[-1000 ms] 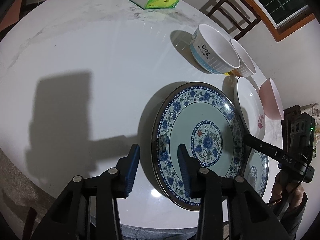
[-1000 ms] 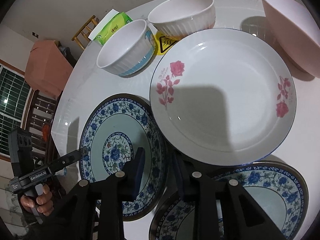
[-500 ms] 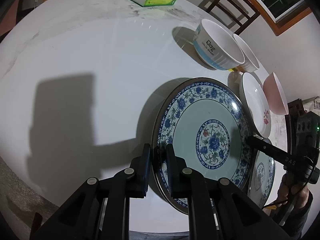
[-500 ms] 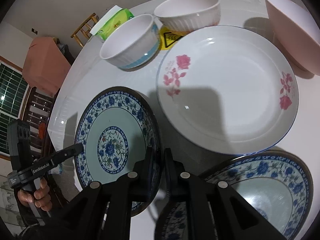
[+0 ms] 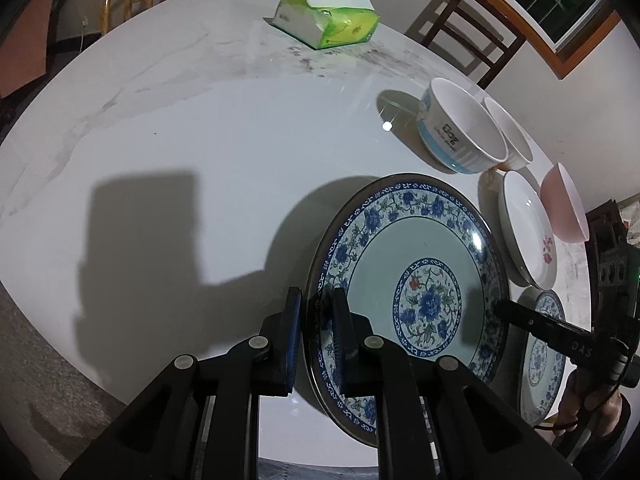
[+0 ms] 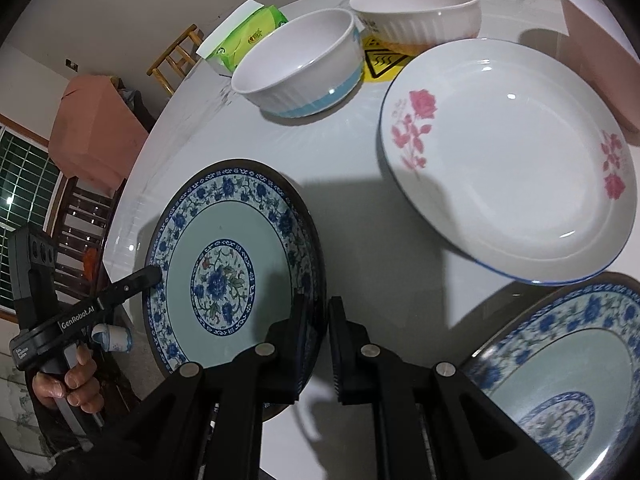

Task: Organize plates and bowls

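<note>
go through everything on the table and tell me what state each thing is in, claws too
Left claw: shut on the blue plate's rim.
Right claw: shut on the opposite rim.
Blue plate: held by both claws, tilted.
Second blue plate: flat on the table.
Rose plate: upright, empty.
Blue-banded bowl: upright, empty.
White ribbed bowl: upright, empty.
Pink bowl: upright.
Tissue pack: open.

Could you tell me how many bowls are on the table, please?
3: a blue-banded bowl beside the tissue pack, a ribbed white bowl behind it, and a pink bowl at the right edge.
</note>
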Available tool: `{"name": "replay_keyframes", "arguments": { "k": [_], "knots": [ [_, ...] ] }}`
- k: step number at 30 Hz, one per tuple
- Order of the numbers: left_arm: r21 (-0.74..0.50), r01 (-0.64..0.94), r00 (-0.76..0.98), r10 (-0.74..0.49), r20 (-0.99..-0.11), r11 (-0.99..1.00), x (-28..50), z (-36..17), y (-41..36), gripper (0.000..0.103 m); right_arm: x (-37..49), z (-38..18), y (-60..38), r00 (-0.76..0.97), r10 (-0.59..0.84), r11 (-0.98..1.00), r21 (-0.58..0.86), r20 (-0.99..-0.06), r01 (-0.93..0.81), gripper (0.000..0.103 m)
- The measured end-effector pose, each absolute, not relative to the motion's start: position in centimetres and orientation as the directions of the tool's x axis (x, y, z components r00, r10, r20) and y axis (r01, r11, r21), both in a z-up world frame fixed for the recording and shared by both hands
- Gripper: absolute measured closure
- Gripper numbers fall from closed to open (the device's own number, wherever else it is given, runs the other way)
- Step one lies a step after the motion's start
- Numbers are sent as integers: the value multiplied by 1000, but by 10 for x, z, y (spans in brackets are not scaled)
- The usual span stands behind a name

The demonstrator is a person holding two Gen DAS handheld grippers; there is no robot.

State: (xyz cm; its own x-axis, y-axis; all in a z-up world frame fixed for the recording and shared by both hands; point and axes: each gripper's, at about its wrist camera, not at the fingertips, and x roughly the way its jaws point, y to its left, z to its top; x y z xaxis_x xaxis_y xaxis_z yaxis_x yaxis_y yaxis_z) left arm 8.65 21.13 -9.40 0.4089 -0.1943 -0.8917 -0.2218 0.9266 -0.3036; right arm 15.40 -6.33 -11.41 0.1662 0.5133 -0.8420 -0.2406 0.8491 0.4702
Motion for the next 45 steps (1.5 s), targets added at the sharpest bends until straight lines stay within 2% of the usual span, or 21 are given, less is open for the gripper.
{"name": "replay_keyframes", "arguments": {
  "k": [19, 21, 26, 29, 38, 45],
  "knots": [
    [-299, -235, 406, -186, -895, 925, 90, -107, 230, 90, 151, -111, -48, 166, 511, 851, 467, -844, -241, 89],
    [-295, -233, 408, -182, -895, 927, 90, -107, 230, 88, 150, -111, -47, 168, 506, 853, 462, -846, -243, 89],
    [-284, -258, 425, -155, -892, 924, 88, -103, 232, 66, 149, -111, -45, 172, 507, 853, 463, -844, -242, 89],
    [-285, -279, 441, -141, -886, 917, 85, -99, 235, 60, 148, -108, -51, 191, 503, 857, 456, -843, -240, 83],
    [-221, -264, 501, -63, -863, 939, 73, -71, 211, 50, 137, -93, -67, 257, 492, 866, 434, -832, -249, 82],
    [-177, -231, 573, -13, -819, 957, 59, -46, 172, 47, 115, -67, -80, 370, 463, 880, 370, -805, -297, 82]
  ]
}}
